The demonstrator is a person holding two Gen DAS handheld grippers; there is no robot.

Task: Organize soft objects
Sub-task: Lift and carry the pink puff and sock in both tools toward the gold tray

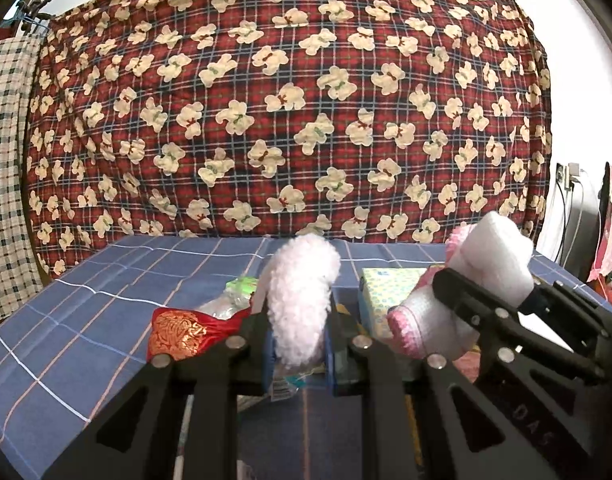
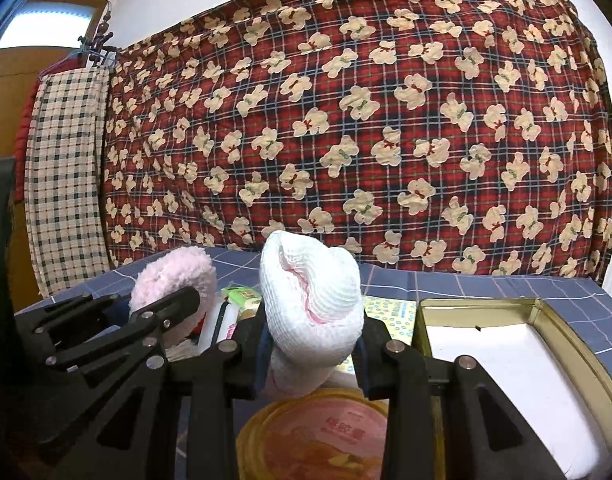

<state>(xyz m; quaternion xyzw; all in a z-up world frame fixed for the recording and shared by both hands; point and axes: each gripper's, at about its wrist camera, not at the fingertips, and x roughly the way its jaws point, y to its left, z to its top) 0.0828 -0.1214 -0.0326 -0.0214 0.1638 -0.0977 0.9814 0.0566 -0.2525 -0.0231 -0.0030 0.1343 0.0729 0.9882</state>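
The left gripper (image 1: 300, 344) is closed tightly on a fluffy pale pink sock (image 1: 302, 300), which stands up between its fingers above the blue checked tablecloth (image 1: 86, 300). The right gripper (image 2: 312, 356) is also closed, on a white knitted sock with pink trim (image 2: 312, 300), held upright. Just to its right an open metal tin (image 2: 506, 340) sits on the table, and a round pink lid (image 2: 318, 440) lies below the gripper.

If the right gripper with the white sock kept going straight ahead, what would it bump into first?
Probably the red teddy-bear blanket hanging behind the table. The right gripper points low over the blue checked tablecloth; nothing tall shows ahead, though depth is unclear.
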